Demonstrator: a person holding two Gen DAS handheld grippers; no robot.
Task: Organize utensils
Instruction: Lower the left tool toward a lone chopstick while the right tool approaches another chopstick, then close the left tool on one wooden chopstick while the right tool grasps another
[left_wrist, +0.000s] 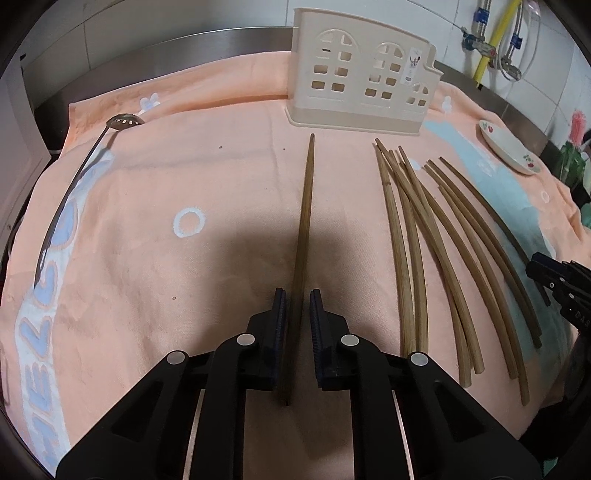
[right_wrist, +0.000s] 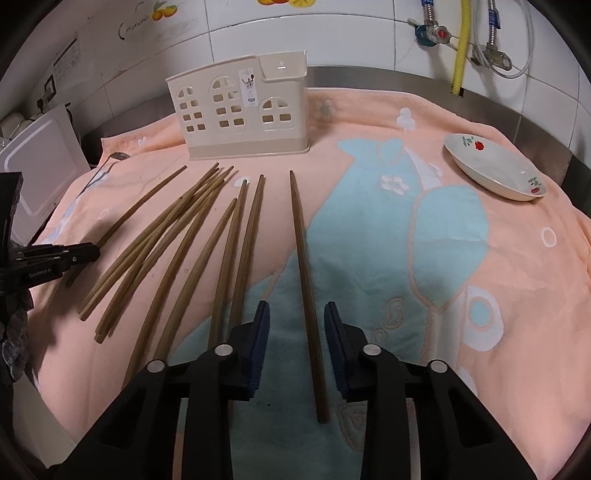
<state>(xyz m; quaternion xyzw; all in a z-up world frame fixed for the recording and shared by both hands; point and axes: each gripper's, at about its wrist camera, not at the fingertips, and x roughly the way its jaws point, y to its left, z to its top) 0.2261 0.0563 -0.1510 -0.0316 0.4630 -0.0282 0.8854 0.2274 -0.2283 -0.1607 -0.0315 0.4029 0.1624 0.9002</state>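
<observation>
My left gripper (left_wrist: 297, 301) was matte black plastic, its two fingers lined with ribbed dark blue pads (left_wrist: 280, 314). Round silver rivets (left_wrist: 246, 339) sat at the linkage joints, two on each side, and pale thin rods ran back beneath the arms. My right gripper (right_wrist: 297, 314) looked the same: black angular links, blue ribbed pads (right_wrist: 261, 325), silver rivets (right_wrist: 223, 350). Small white lettering marked the side of the left gripper's black body in the right wrist view.
</observation>
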